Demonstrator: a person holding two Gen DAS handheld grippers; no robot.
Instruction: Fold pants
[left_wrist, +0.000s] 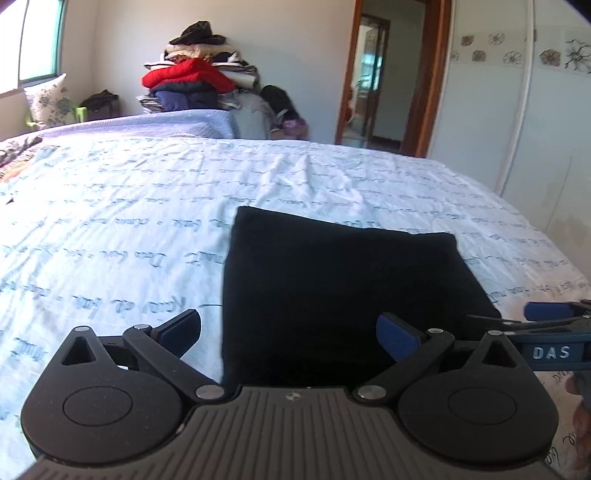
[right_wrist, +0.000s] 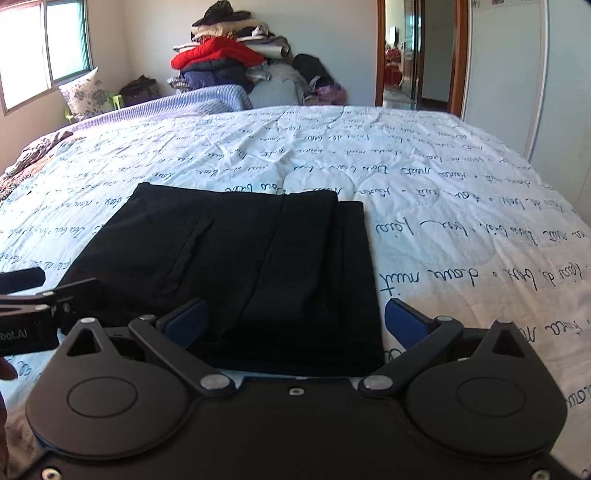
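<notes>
Two grippers, both spread wide and gripping nothing, sit at the near edge of the black pants (left_wrist: 332, 295), which lie folded into a compact rectangle on the script-printed bedspread (left_wrist: 110, 221).

Left wrist view: my left gripper (left_wrist: 290, 334) straddles the near left corner of the bundle, one blue pad off the cloth over the bedspread, the other over the black fabric. I read this as positioned to take that corner if another fold is wanted. The right gripper (left_wrist: 554, 314) pokes in from the right edge, low beside the pants' near right corner.

Right wrist view: right gripper (right_wrist: 295, 319) brackets the near right part of the bundle, jaws released, one pad just beyond the cloth's right edge. Layers show as stacked edges along the far right side (a pocket slit is visible on top). The clothes pile (right_wrist: 225, 55) lies well apart beyond the bed.

Judgement: fold looks nearly or fully complete; pants flat, edges roughly aligned
</notes>
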